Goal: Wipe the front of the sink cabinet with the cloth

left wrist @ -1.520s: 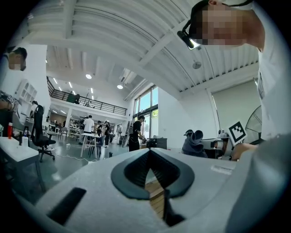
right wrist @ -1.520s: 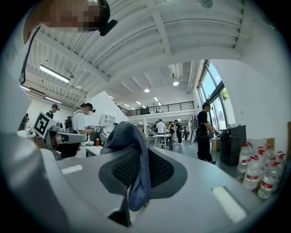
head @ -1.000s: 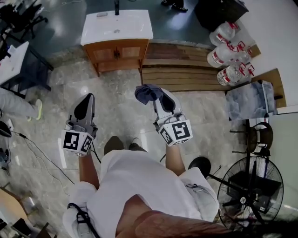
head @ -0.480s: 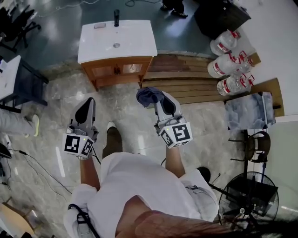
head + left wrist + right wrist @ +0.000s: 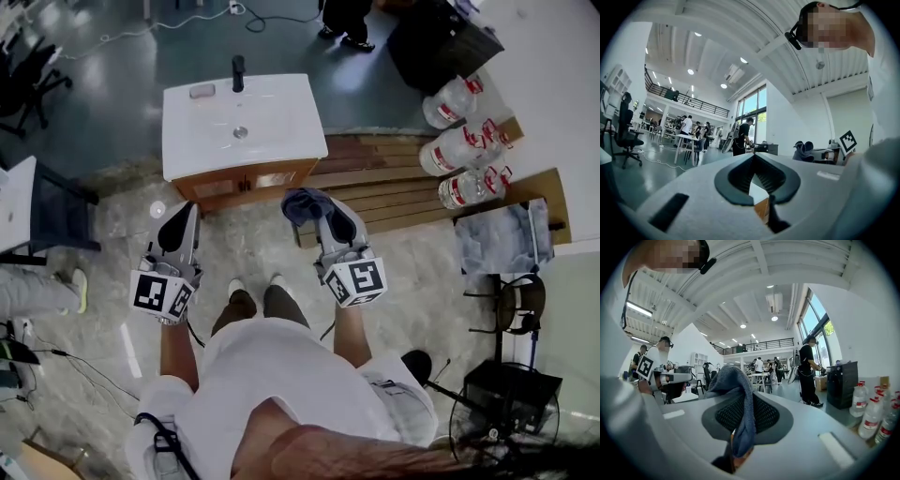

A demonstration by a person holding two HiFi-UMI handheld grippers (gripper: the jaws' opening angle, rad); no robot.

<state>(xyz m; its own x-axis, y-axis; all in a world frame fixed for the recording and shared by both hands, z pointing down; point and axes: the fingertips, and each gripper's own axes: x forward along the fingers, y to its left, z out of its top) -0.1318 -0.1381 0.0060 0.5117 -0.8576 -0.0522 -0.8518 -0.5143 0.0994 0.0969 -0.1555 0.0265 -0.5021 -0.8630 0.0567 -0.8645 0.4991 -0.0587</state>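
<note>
The right gripper [image 5: 323,212] was clenched on the blue-grey cloth [image 5: 298,204]. The cloth was pinched between the jaw tips and draped over them. The left gripper [image 5: 185,210] was closed at its tips, with nothing gripped. The wooden sink cabinet [image 5: 246,180], topped by a white basin [image 5: 281,131], was located just ahead of both grippers. The cloth was held near the cabinet's right front corner, ahead-left of the right gripper.
</note>
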